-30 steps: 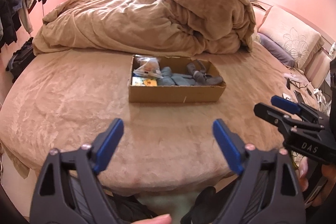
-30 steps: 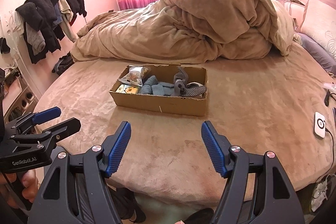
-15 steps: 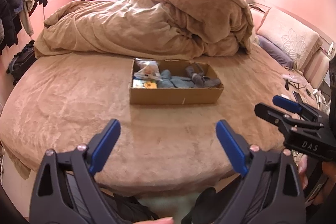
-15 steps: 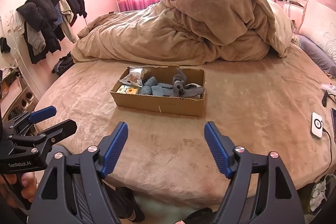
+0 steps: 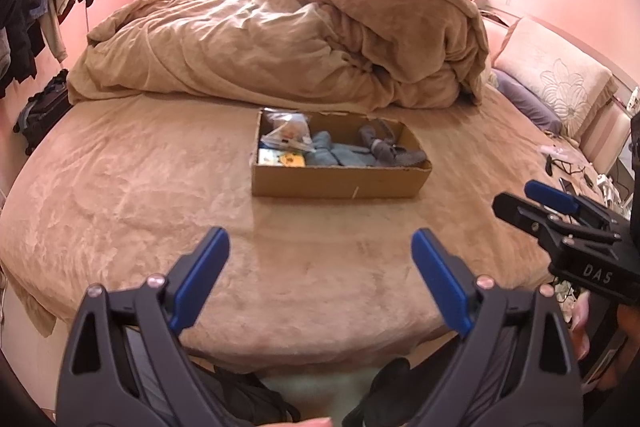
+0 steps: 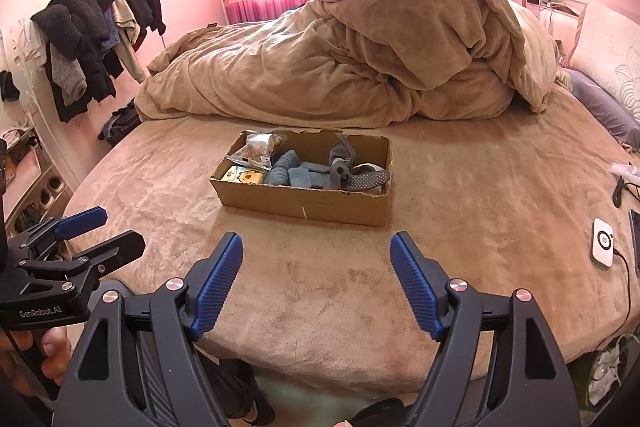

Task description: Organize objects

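Left wrist view: left gripper (image 5: 320, 255) spread wide, holding nothing, over the near edge of the bed (image 5: 132, 187). Cardboard box (image 5: 340, 183) sits mid-bed, well apart from it; inside are a plastic bag (image 5: 286, 135) at far left, small cards (image 5: 280, 159) near left, blue-grey socks (image 5: 340, 157) centre to right.

Right wrist view: right gripper (image 6: 316, 279) also wide and empty, box (image 6: 304, 203) ahead. Every item is in the box, nothing loose on the bed nearby. That fits either a finished tidy-up or a sort about to start; can't tell which.
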